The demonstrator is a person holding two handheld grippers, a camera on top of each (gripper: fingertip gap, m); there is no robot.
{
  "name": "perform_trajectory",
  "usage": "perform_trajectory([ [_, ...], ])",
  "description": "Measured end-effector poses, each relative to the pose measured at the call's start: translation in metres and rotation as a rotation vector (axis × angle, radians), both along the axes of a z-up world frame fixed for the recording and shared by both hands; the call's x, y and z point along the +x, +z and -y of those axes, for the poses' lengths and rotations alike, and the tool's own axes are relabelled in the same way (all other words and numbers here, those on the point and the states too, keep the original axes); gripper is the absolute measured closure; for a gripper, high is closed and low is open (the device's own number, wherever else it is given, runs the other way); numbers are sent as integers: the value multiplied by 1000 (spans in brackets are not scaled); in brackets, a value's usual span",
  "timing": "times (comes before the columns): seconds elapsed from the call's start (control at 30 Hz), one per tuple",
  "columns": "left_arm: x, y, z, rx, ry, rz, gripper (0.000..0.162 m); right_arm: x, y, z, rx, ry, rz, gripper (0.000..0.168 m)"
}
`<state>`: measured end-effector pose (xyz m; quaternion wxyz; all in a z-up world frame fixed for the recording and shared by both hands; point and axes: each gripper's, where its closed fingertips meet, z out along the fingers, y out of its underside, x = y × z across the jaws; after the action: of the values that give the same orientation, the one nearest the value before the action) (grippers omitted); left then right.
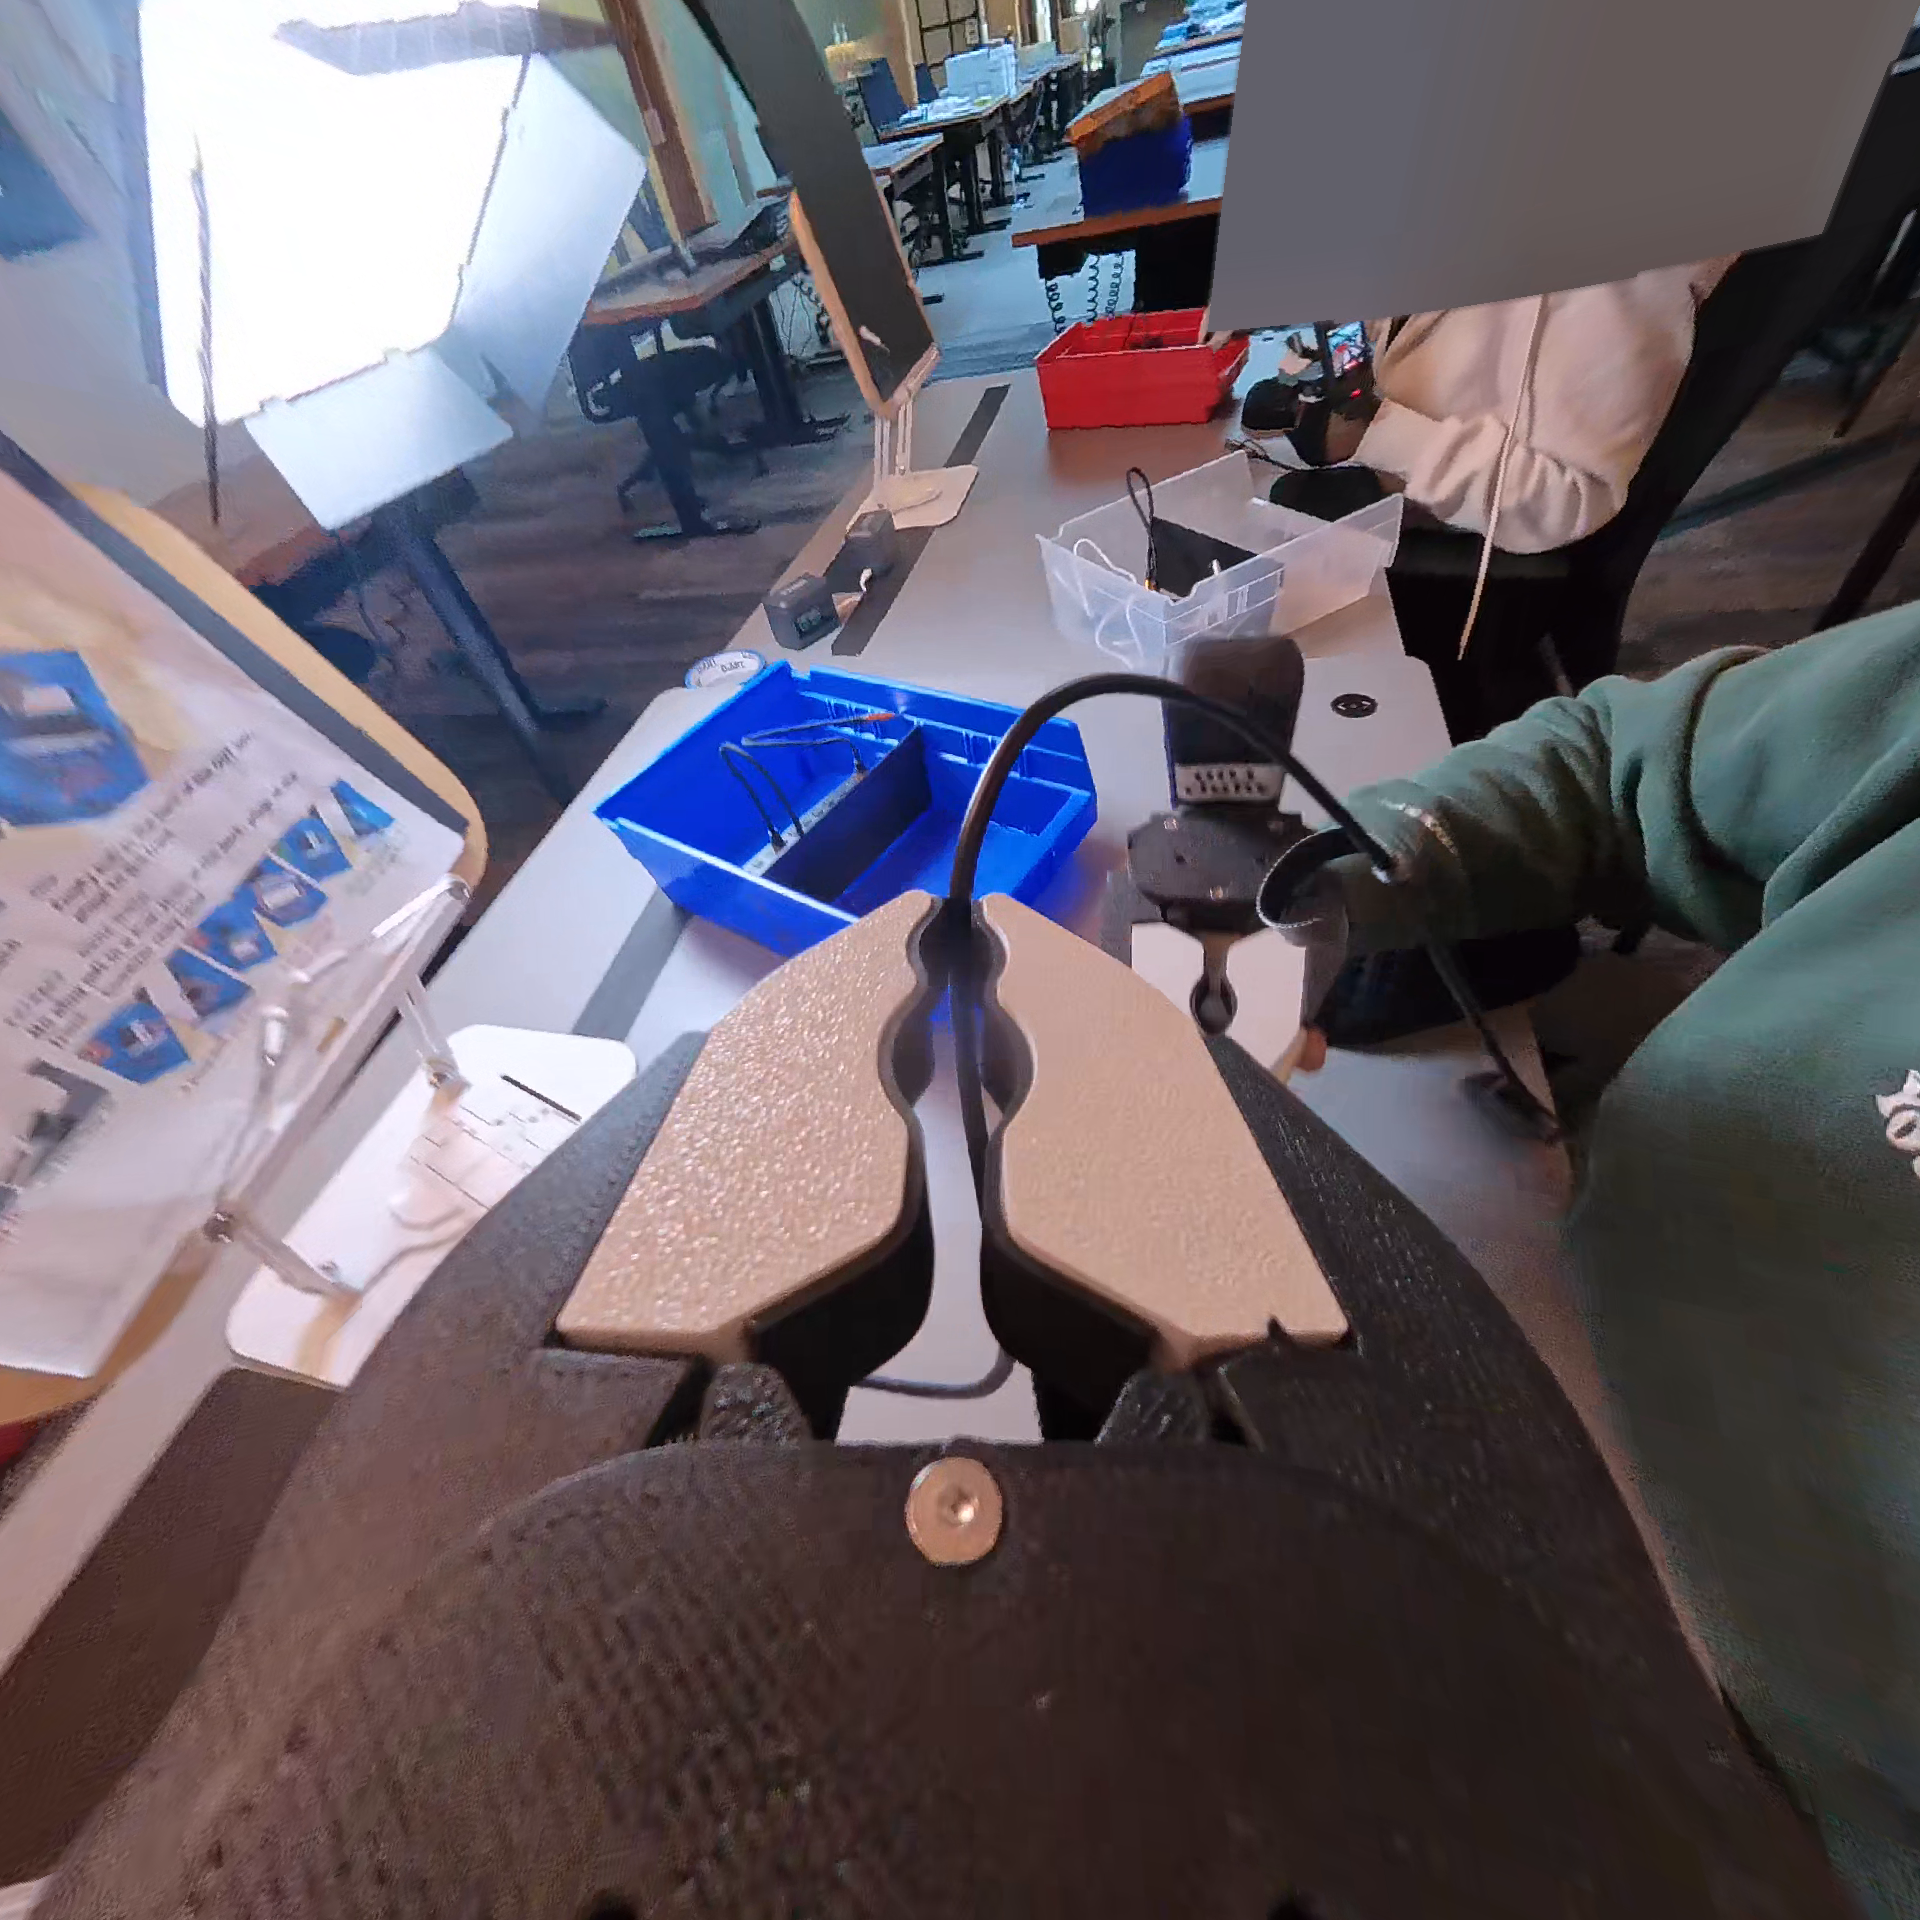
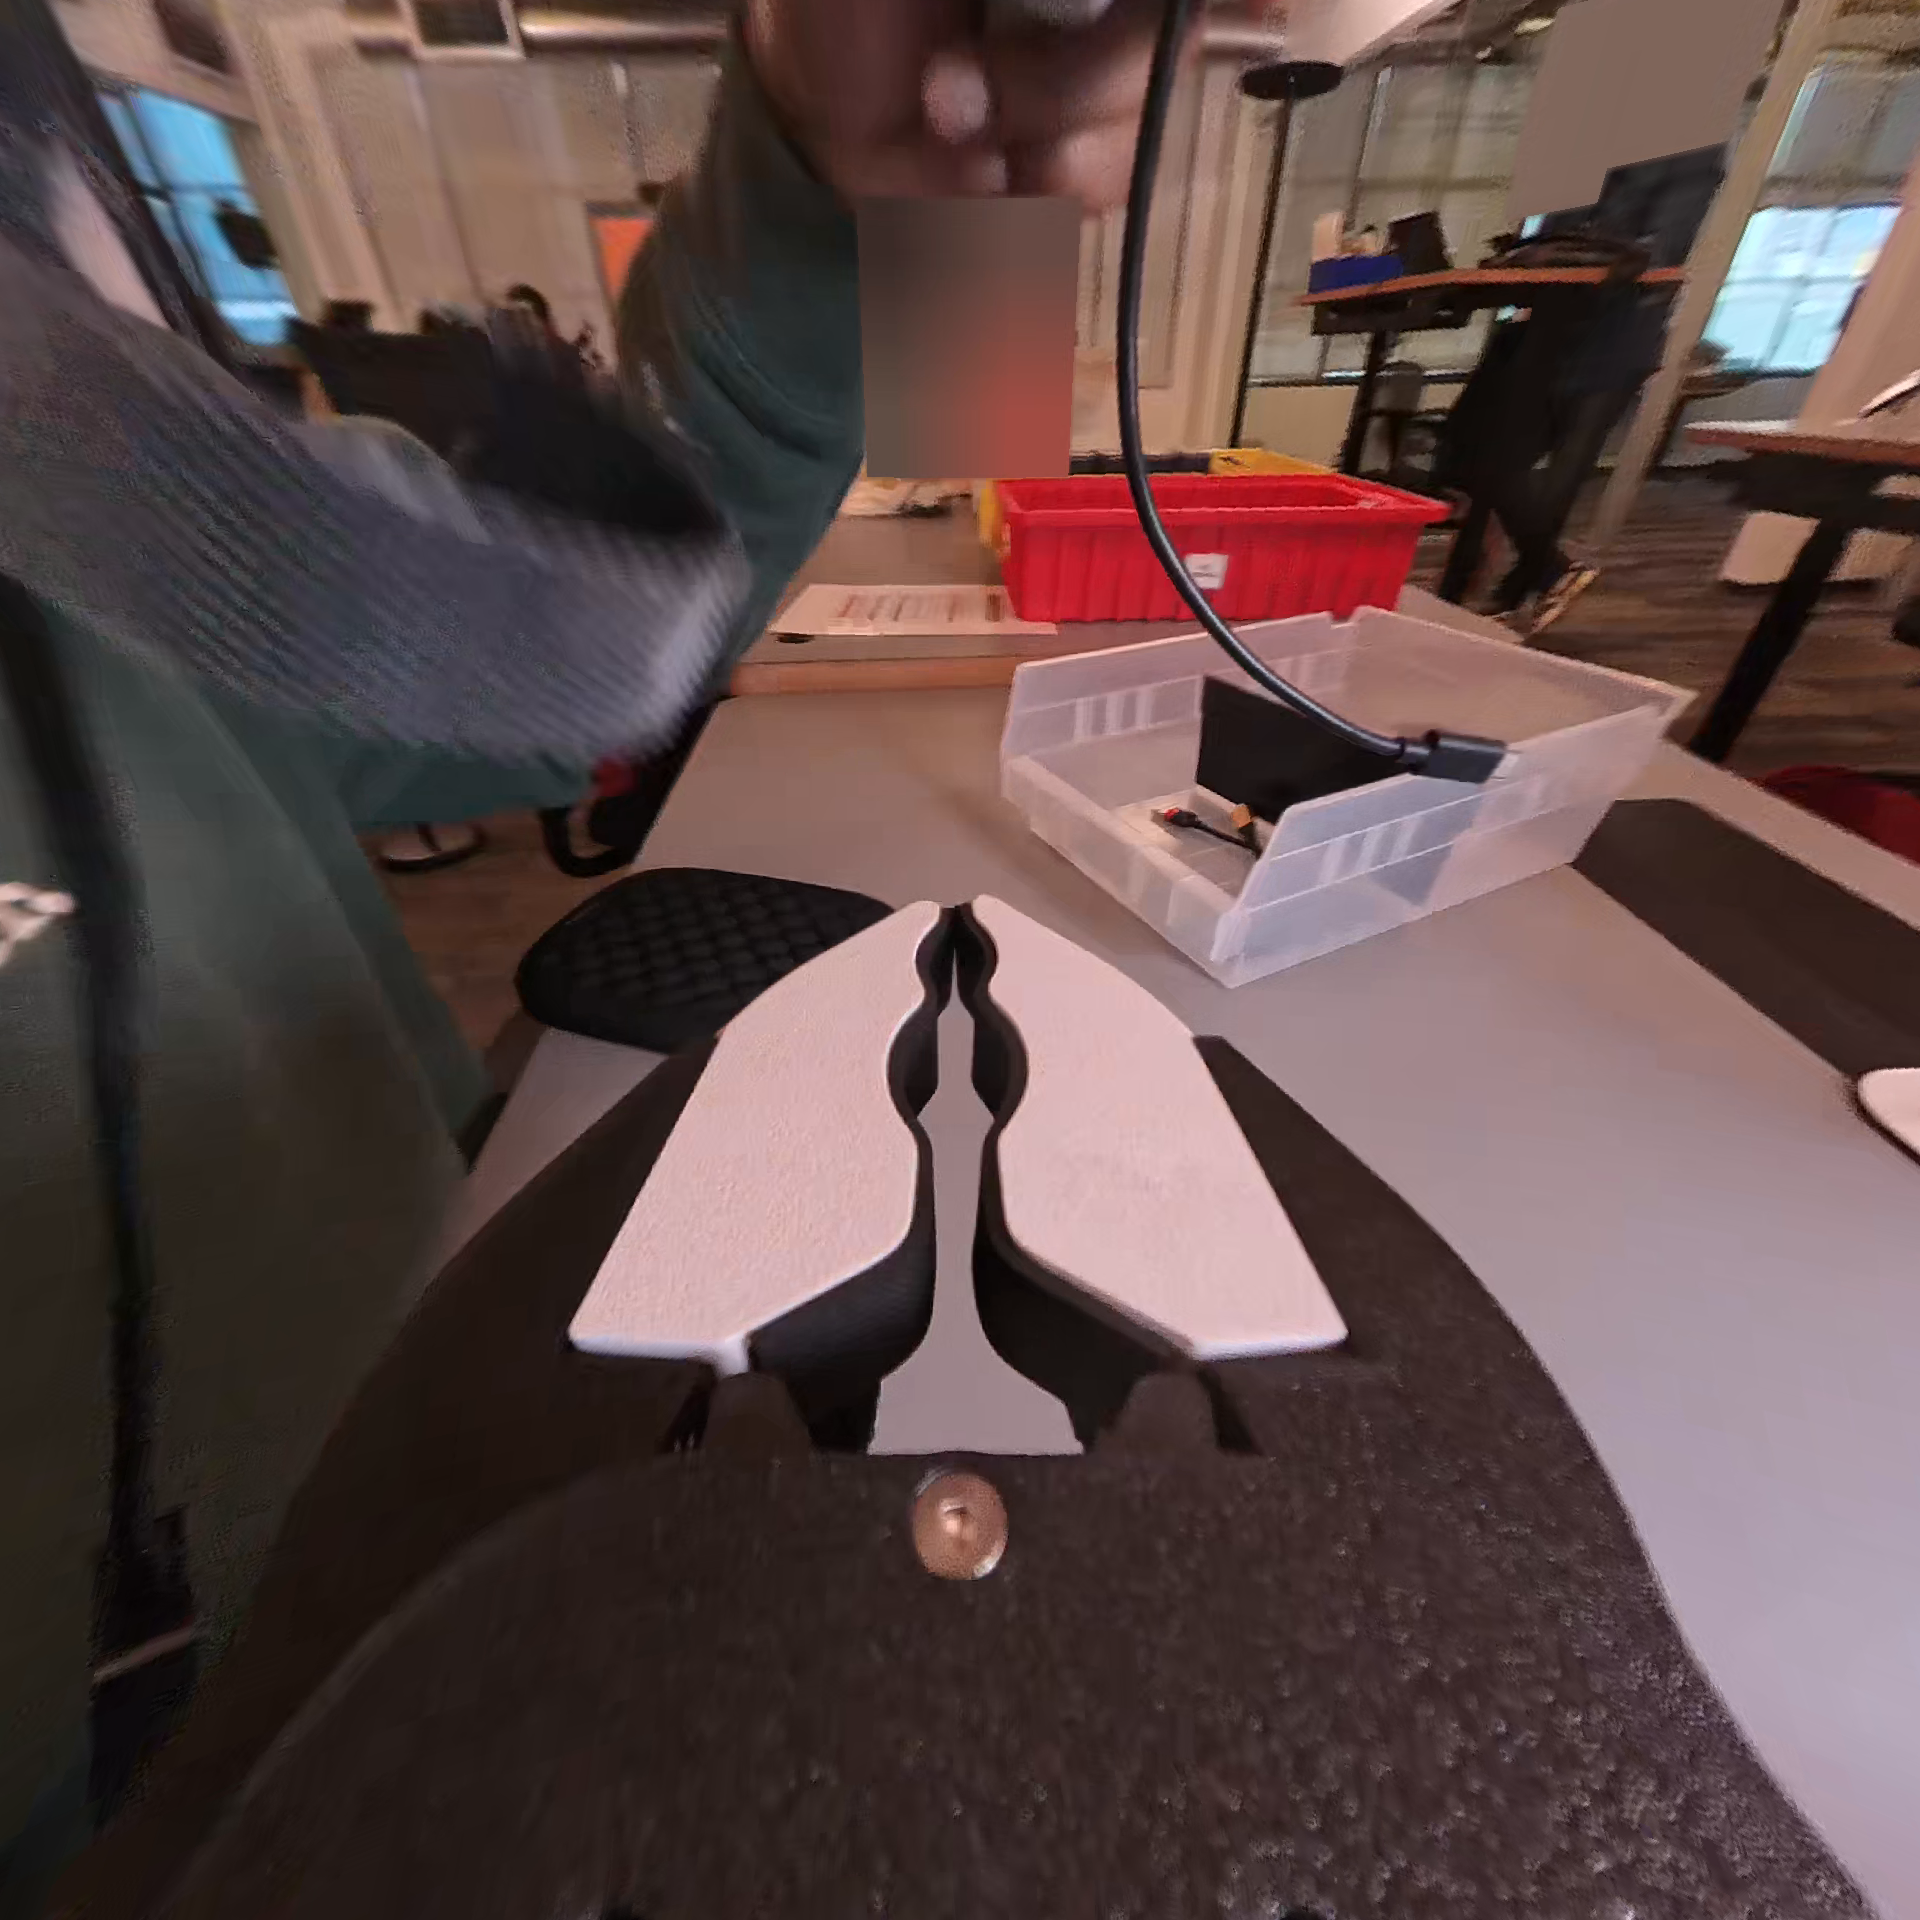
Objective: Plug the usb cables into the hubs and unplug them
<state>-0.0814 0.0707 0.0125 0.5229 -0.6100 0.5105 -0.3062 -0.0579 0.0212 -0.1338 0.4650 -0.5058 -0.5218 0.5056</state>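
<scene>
My left gripper [image 1: 961, 920] is shut on a black USB cable [image 1: 1049, 717], held above the grey table. The cable arcs up from the fingertips and runs right, past the hand in a green sleeve [image 1: 1714, 831]. In the right wrist view the same kind of black cable [image 2: 1138, 416] hangs from above, and its plug [image 2: 1455, 755] dangles free in front of a clear bin [image 2: 1132, 717]. My right gripper [image 2: 961, 914] is shut and empty, low over the table; it also shows in the left wrist view [image 1: 1216, 862]. Whether a hub is in view I cannot tell.
A blue bin [image 1: 727, 862] with short cables and a dark divider sits ahead of the left gripper. The clear bin [image 1: 1340, 540] holds a black block and small cables. Red bins [image 1: 1132, 384] [image 2: 1299, 551] stand farther back. An instruction sheet on a stand [image 1: 187, 935] is at left. A seated person in white [image 1: 1538, 416] is across the table. My right fingertips sit around 15 cm from my left ones.
</scene>
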Motion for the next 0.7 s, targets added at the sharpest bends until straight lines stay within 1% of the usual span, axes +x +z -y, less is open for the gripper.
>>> perform_trajectory([
  [0.07,-4,-23,-10,-52,11,9,158,16,-3,2,-61,103,-2,166],
  [0.17,-7,-58,-25,-144,28,36,159,45,-15,13,-324,360,28,133],
  [0.23,-8,-75,-33,-200,28,66,159,64,-28,15,-475,492,58,111],
  [0.3,-9,-88,-43,-230,41,85,158,74,-37,15,-583,557,54,103],
  [0.33,-9,-94,-49,-245,50,98,158,72,-45,20,-593,570,97,98],
  [0.4,-7,-103,-57,-279,59,128,158,53,-69,39,-520,557,237,95],
  [0.43,-6,-107,-62,-288,63,139,158,40,-87,50,-454,535,339,98],
  [0.47,-6,-110,-67,-294,68,145,158,29,-105,53,-363,488,435,117],
  [0.5,-7,-115,-74,-294,85,145,158,20,-114,52,-270,450,464,167],
  [0.53,-10,-120,-83,-292,120,147,158,14,-109,52,-214,437,435,168],
  [0.6,-22,-130,-104,-272,238,154,156,11,-89,36,-173,355,364,168],
  [0.67,-35,-143,-114,-214,341,73,114,15,-66,5,-167,183,279,168],
  [0.7,-41,-147,-114,-180,381,26,100,19,-55,-12,-182,85,231,168],
])
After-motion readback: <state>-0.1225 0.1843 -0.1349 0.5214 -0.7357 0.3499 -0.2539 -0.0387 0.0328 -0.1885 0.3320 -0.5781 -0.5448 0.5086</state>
